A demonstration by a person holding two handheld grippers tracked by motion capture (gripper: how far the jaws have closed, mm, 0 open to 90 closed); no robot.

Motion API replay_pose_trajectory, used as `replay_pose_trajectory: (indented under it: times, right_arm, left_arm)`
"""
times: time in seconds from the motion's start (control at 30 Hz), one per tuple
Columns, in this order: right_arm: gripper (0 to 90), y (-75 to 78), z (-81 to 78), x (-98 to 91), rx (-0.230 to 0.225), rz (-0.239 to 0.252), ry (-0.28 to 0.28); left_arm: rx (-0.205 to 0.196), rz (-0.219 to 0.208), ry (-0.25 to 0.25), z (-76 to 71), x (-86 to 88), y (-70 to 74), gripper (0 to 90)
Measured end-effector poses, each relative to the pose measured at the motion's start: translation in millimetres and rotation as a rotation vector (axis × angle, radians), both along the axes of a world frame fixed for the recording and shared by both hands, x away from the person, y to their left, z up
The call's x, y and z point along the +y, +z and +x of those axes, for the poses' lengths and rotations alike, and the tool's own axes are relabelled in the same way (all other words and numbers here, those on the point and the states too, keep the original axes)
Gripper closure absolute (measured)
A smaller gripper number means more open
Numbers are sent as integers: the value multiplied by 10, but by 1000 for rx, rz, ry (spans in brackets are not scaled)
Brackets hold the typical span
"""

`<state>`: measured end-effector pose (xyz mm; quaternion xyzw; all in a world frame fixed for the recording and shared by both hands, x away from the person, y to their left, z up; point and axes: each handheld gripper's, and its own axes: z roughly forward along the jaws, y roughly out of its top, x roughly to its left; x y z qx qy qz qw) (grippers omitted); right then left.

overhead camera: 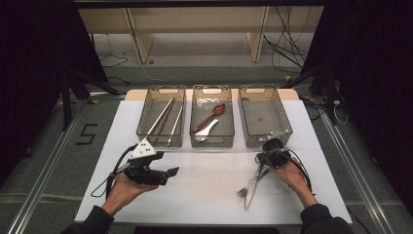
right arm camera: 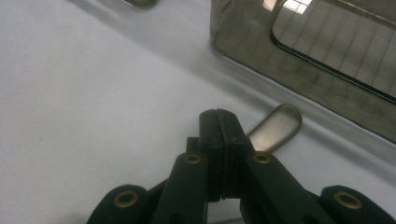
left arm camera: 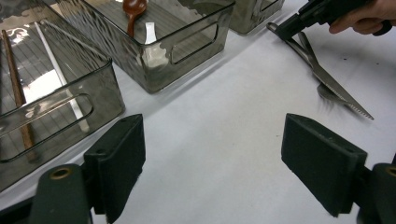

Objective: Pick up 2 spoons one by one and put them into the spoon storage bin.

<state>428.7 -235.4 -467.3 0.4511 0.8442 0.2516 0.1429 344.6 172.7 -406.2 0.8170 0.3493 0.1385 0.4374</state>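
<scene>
A steel knife (overhead camera: 252, 187) and a fork (overhead camera: 242, 191) lie crossed on the white table (overhead camera: 209, 185) at the front right, handles pointing away from me. My right gripper (overhead camera: 261, 158) sits low over those handle ends. In the right gripper view its jaws (right arm camera: 218, 114) are pressed together, with one rounded metal handle end (right arm camera: 276, 127) sticking out just past them; I see no metal between the pads. From the left gripper view, the knife (left arm camera: 334, 86) runs out from under that gripper. My left gripper (overhead camera: 171, 174) hovers at the front left, jaws (left arm camera: 212, 140) wide apart around bare table.
Three smoky clear bins stand in a row across the table's far side. The left bin (overhead camera: 146, 129) holds chopsticks (overhead camera: 163, 116), the middle bin (overhead camera: 213, 142) a brown spoon (overhead camera: 213, 114) and a white spoon, and the right bin (overhead camera: 265, 139) is bare inside. Cables trail on the floor behind.
</scene>
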Motion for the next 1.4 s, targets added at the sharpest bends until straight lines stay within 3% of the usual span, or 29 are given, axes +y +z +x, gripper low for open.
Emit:
replay_pose_trajectory:
  times: [0.2,0.27,0.53,0.93,1.17,1.4]
  right_arm:
    - [900,-27,16,72,4,-44,33]
    - [900,-27,18,52,13,-29,22]
    - [900,8,-29,-82,59,-43,-30]
    - [900,49,-256,-315,143,-36,-95]
    - [900,63,-357,-371,173,-45,-96]
    - [900,81,-577,-427,206,-48,-98]
  left_arm:
    - [-4,7,-11,-3,-14,-8,210]
    - [-2,7,-11,-5,-13,-11,211]
    - [-10,4,-12,-14,-10,-8,211]
    - [-2,3,-19,-21,-39,-12,211]
    - [-1,7,-20,-21,-38,-18,212]
    - [2,7,-26,-28,-59,-22,211]
